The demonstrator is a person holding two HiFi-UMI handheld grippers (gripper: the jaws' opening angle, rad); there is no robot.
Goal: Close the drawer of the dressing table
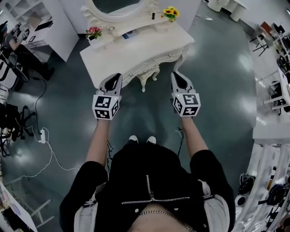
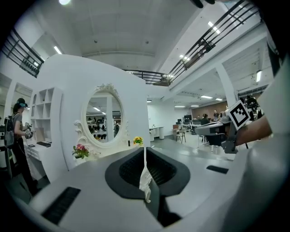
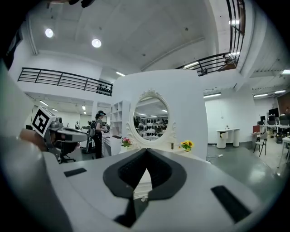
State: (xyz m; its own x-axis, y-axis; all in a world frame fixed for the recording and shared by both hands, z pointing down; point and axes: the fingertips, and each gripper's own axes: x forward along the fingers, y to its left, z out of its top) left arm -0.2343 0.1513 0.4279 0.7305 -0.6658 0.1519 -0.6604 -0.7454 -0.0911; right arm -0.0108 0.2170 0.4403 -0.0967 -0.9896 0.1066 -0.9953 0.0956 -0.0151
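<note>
The white dressing table stands ahead of me with an oval mirror on top. No drawer sticks out of its carved front in the head view. My left gripper hangs just short of the front edge, left of the middle leg, jaws together and empty. My right gripper is level with it near the table's right end, also shut on nothing. In the left gripper view the left gripper points at the mirror. The right gripper faces the mirror too.
Pink flowers and yellow flowers sit on the tabletop. A power strip with cables lies on the floor at left. A person stands by white shelves to the left. Desks and chairs line the right side.
</note>
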